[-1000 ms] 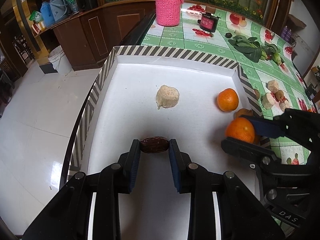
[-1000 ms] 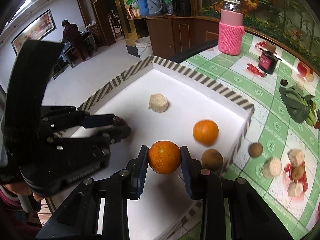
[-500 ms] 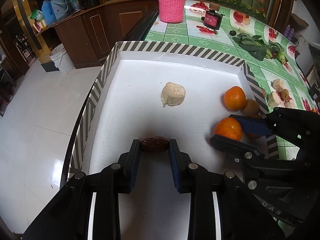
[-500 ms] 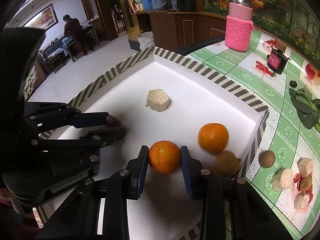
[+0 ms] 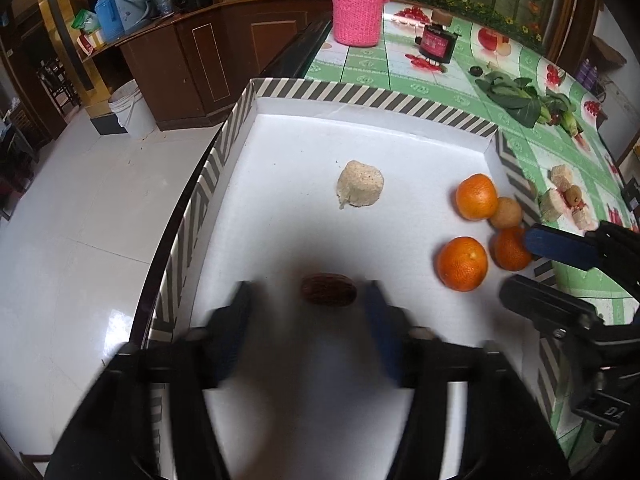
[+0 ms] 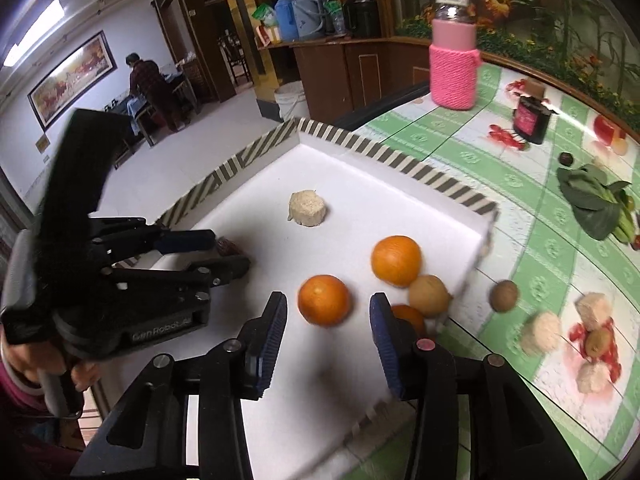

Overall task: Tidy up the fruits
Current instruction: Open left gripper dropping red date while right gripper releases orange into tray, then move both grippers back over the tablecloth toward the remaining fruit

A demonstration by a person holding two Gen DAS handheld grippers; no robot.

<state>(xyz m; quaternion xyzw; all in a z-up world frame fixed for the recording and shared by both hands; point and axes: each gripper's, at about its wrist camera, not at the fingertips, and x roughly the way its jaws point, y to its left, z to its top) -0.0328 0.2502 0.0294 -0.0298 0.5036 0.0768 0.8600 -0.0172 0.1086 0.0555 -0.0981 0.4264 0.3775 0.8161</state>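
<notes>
**Fruit tray, both grippers parted over released fruit**

White tray: flat, smooth floor, low walls edged with grey-and-white striped tape; sits on a glossy green-checked tablecloth.

Contents:
- Dark brown date, oval, wrinkled, lying on the tray floor between the left gripper's fingers, touching neither.
- Nearest orange, round, dimpled skin, resting on the floor between the right gripper's fingers, free of both pads.
- Second orange, against a round tan fruit by the right wall.
- Third orange, partly hidden behind a blue finger pad.
- Pale, coarse-grained cylindrical chunk, mid-tray, apart from the rest.

Left gripper: blurred, black arms, blue pads, spread wide, low over the near end of the tray.

Right gripper: black frame, ribbed blue pads, spread wide astride the nearest orange, angled down toward the tray's right side.
</notes>
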